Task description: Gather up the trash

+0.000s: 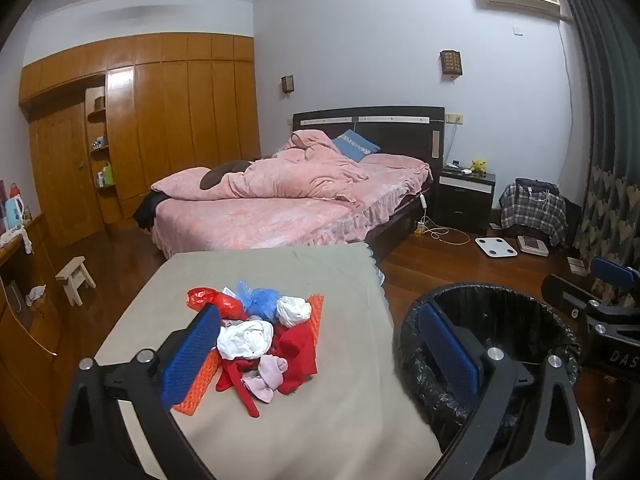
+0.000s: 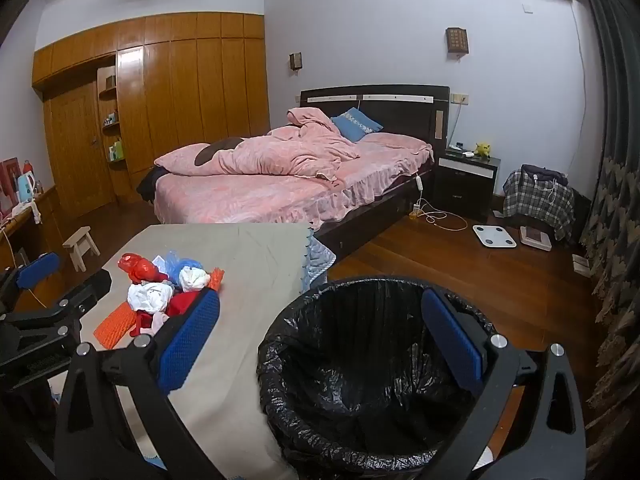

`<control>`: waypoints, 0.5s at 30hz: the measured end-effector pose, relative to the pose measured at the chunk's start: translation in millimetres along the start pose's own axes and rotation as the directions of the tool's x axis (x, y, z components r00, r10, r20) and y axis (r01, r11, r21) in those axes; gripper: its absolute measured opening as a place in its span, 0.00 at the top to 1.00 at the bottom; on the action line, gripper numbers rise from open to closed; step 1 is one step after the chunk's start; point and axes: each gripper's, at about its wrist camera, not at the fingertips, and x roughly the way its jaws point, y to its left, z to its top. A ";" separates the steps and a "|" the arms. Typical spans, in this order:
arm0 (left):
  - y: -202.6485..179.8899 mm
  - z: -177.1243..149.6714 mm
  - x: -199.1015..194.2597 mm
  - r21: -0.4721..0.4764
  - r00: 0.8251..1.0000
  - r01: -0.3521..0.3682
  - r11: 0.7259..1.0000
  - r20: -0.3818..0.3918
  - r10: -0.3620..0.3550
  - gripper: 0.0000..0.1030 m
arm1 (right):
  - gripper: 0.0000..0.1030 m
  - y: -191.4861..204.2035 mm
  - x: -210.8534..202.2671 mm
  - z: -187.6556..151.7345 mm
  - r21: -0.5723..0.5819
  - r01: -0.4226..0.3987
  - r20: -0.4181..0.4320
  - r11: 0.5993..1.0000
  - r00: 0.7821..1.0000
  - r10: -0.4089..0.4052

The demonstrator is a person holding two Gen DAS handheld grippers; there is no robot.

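A pile of trash (image 1: 256, 336) lies on the beige-covered table (image 1: 328, 420): a red bag (image 1: 216, 300), a blue bag (image 1: 260, 300), white crumpled wads (image 1: 294, 310), red cloth, a pink scrap and an orange textured sheet (image 1: 198, 390). My left gripper (image 1: 316, 310) is open just short of the pile, nothing between its blue pads. A round bin with a black liner (image 2: 360, 360) stands right of the table. My right gripper (image 2: 320, 296) hangs open and empty over the bin's near rim. The pile (image 2: 160, 292) is to its left, and each gripper shows in the other's view (image 1: 592, 284) (image 2: 68, 276).
Beyond the table is a bed with pink bedding (image 1: 280, 200). A small wooden stool (image 1: 76, 278) is on the floor at left, by a wooden counter. A nightstand (image 2: 466, 180), a white scale (image 2: 494, 236), a cable and a plaid-draped chair are at the right, near dark curtains.
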 end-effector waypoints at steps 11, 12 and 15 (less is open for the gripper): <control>0.2 0.2 -0.3 -0.004 1.000 0.001 1.000 0.014 -0.001 0.06 | 0.05 0.2 -0.8 1.1 0.001 0.000 0.000 1.000 1.000 0.000; 0.4 0.2 -0.2 -0.005 1.000 0.001 1.000 0.013 -0.001 0.06 | 0.05 0.3 -0.5 0.9 0.001 0.001 0.000 1.000 1.000 -0.001; 0.4 0.2 -0.1 -0.006 1.000 0.002 1.000 0.013 -0.002 0.06 | 0.05 0.5 -0.4 0.8 0.002 0.001 0.001 1.000 1.000 -0.001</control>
